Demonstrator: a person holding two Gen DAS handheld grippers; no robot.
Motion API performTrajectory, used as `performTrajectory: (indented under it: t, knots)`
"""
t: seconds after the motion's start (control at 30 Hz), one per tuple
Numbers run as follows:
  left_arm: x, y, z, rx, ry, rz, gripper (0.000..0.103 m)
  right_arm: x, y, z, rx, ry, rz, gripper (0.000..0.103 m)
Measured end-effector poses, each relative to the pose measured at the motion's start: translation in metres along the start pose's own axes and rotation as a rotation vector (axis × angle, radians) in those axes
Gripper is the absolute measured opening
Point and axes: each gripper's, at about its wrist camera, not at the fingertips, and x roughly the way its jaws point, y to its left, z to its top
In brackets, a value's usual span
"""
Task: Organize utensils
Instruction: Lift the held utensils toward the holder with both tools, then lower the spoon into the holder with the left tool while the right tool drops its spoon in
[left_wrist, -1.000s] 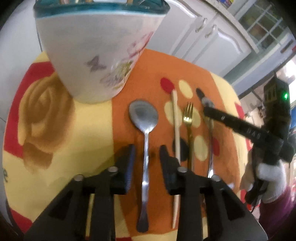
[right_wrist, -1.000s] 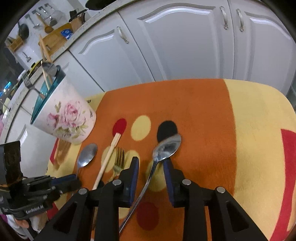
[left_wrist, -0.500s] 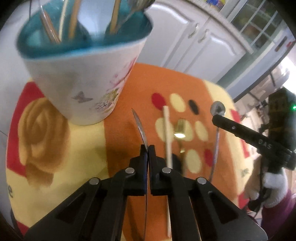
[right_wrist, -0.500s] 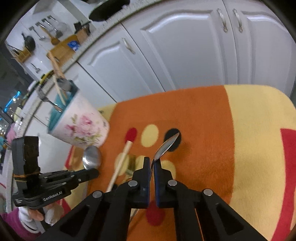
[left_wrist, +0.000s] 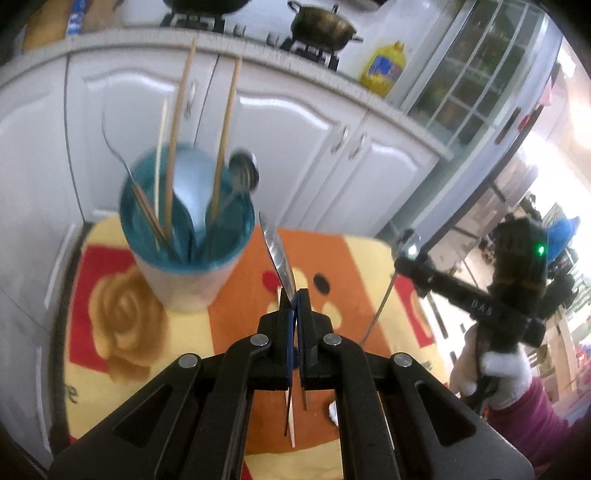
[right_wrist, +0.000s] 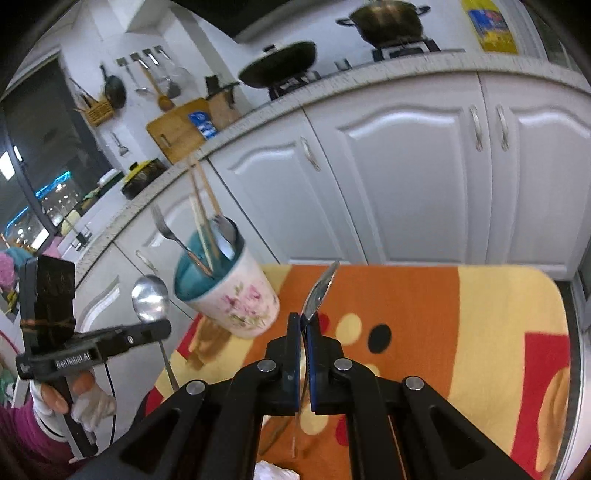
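Each gripper (left_wrist: 295, 295) (right_wrist: 304, 321) pinches a thin, stiff, slippery steel spoon (left_wrist: 277, 254) (right_wrist: 319, 291) by its handle, near the cup (left_wrist: 188, 251).

Surface (right_wrist: 498, 295): covered by an orange, yellow and red cloth (left_wrist: 229, 332) with rose and dot print. On the cloth: floral cup (right_wrist: 236, 299) with teal interior, standing upright near the far left corner; pale chopstick (left_wrist: 291, 424) and gold-toned fork handle (left_wrist: 304, 400), lying side by side.
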Motion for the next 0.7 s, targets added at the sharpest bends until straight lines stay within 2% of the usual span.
performTrajectory:
  t: [0.3,0.5,0.7]
  knots:
    - [-0.041,0.018,0.058,-0.004,-0.191,0.078,0.000,-0.020,0.044,0.039,-0.091,-0.090,0.063,0.003]
    - [-0.032,0.039,0.086,-0.015,-0.288,0.163,0.000,-0.014,0.081,0.078,-0.144,-0.182,0.091,0.003]
    - [-0.021,0.056,0.098,-0.020,-0.329,0.220,0.000,0.011,0.115,0.100,-0.207,-0.233,0.089,0.003]
